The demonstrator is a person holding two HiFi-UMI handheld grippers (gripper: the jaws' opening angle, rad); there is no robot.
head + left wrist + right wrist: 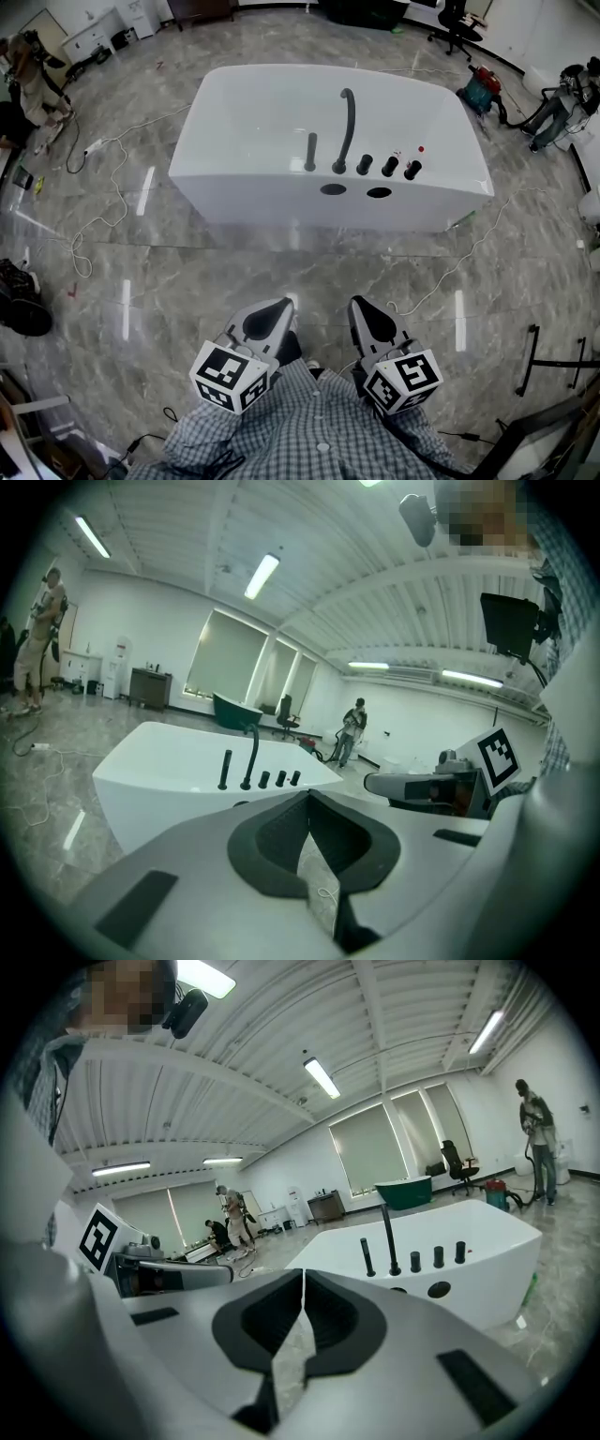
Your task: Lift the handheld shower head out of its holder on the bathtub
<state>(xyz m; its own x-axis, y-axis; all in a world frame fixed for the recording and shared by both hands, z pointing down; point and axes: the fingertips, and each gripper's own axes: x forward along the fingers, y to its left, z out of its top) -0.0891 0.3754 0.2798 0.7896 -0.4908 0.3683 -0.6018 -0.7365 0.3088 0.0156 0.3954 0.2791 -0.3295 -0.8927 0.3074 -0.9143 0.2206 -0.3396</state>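
A white bathtub point(272, 103) stands on the marble floor ahead of me. On its near rim the handheld shower head point(310, 152) stands upright in its holder as a slim black stick. To its right are a curved black spout point(347, 129) and several black knobs point(389, 167). My left gripper point(273, 307) and right gripper point(361, 304) are held side by side close to my body, well short of the tub, both shut and empty. The shower head point(225, 770) shows far off in the left gripper view, and the shower head point(367, 1256) likewise in the right gripper view.
White cables point(103, 178) trail over the floor left of the tub and another cable point(450, 267) to its right. A red vacuum point(483, 82) and a person point(558, 103) are at the far right, another person point(28, 80) at the far left. A black stand point(553, 361) sits at the lower right.
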